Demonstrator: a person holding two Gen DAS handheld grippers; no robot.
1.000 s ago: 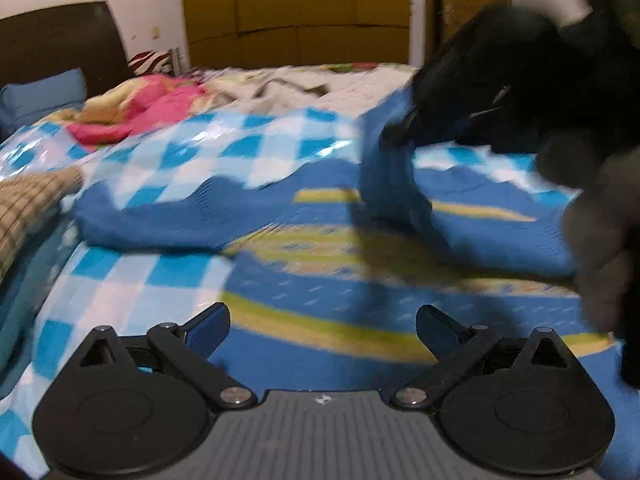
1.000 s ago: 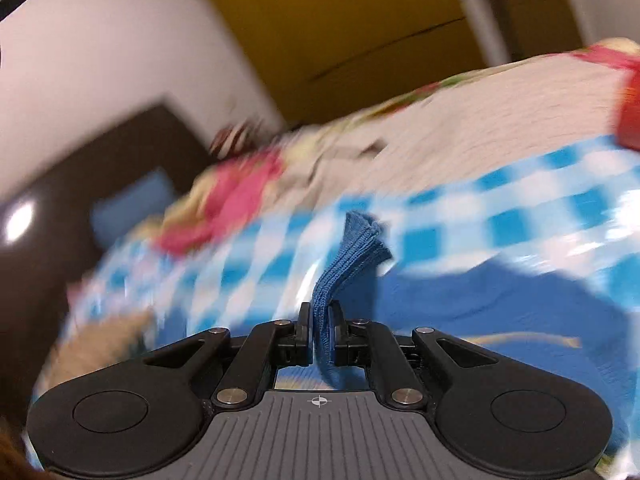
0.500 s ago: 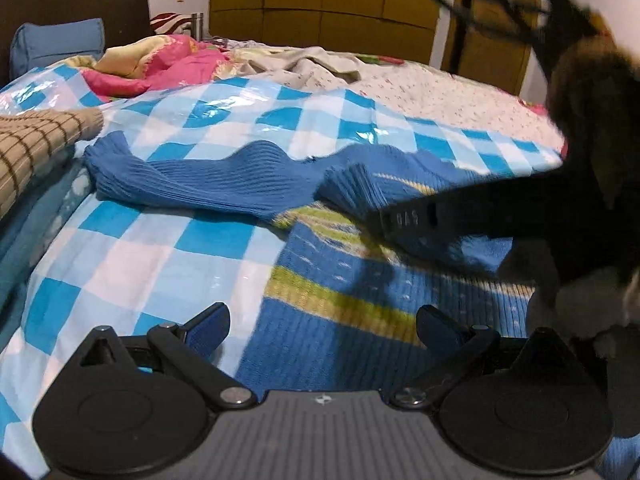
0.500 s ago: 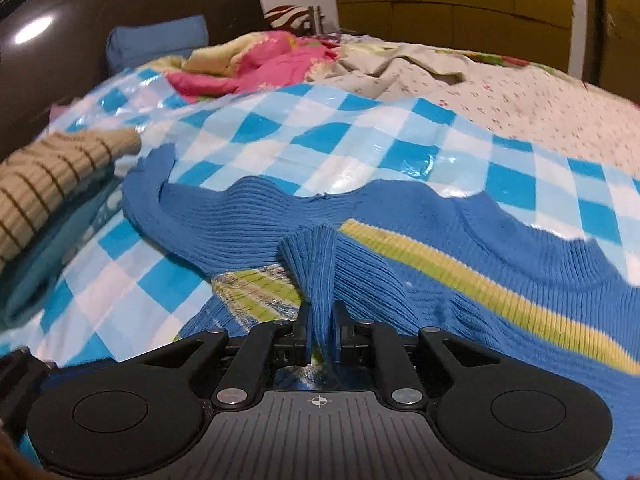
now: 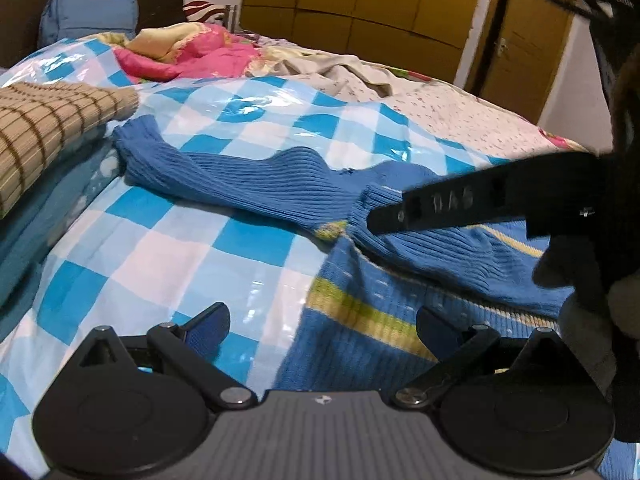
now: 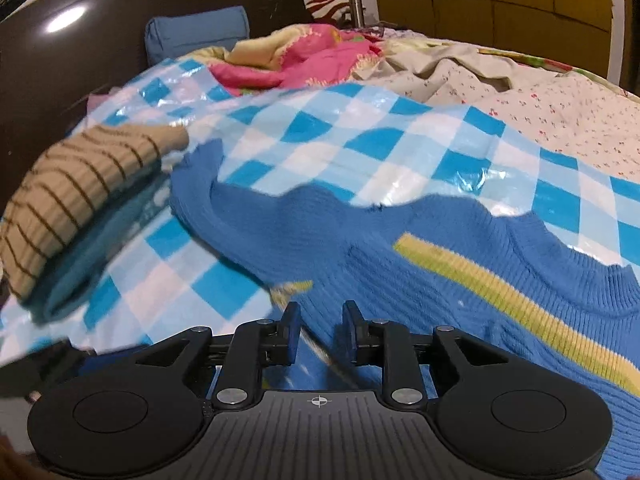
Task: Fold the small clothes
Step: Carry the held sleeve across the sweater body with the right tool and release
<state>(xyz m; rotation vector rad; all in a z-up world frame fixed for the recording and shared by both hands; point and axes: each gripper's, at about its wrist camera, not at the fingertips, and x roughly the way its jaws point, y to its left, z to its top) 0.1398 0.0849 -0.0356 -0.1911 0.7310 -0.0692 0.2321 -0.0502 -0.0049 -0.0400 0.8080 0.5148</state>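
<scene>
- Half a second ago the right gripper pinched the blue sleeve between closed pads; now its fingers stand a little apart with nothing clamped, and the sleeve lies dropped across the sweater's chest.
- Covering most of the bed, a glossy blue-and-white checked sheet carries everything in the foreground; a floral bedspread shows beyond its far edge.
- On that sheet the blue knit sweater with yellow-green stripes lies flat, its body to the right and its other sleeve stretched out to the left, cuff just beside the stack.
- At the left edge sits a stack of folded clothes, a beige striped knit on top of teal fabric.
- Near the dark headboard lie a crumpled pink and yellow blanket and a blue pillow.
- Low over the sweater's hem, the left gripper has its fingers spread wide and holds nothing.
- Seen from the left wrist, one black finger of the right gripper reaches in from the right, just above the folded-over sleeve.
</scene>
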